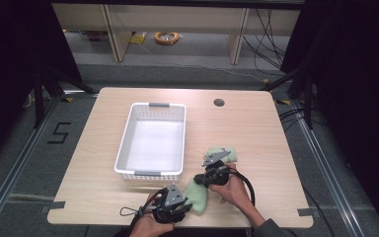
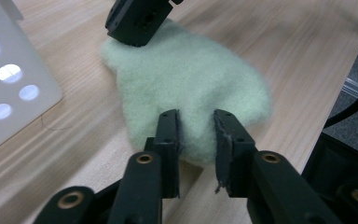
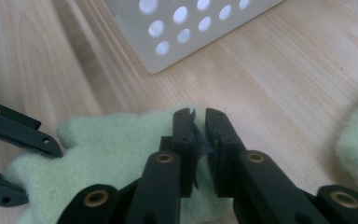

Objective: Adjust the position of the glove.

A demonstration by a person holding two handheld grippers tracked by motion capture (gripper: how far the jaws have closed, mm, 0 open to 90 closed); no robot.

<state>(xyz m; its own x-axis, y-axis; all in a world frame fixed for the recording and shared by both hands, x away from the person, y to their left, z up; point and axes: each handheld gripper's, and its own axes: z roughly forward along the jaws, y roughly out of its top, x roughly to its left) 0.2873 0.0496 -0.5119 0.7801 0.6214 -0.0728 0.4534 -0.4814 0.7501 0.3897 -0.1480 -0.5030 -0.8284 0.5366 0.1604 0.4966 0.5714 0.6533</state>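
Observation:
A pale green fleece cloth [image 1: 198,195] lies flat near the table's front edge, right of the basket. My left gripper [image 1: 181,203] stands open at its near end, jaws apart with the fleece [image 2: 191,88] lying between and under them [image 2: 196,125]. My right gripper [image 1: 201,178] is at the cloth's far end, its jaws [image 3: 198,120] nearly together and pinching the fleece edge [image 3: 112,144]. In the left gripper view the right gripper [image 2: 137,21] rests on that far edge. The left gripper's spread fingers [image 3: 18,133] show at the left of the right gripper view.
A white perforated basket [image 1: 152,175] stands mid-table, just left of the cloth, its wall near both grippers [image 3: 191,28]. A second green fleece piece [image 1: 223,153] lies behind the right gripper. A round cable hole [image 1: 219,102] sits at the back of the table.

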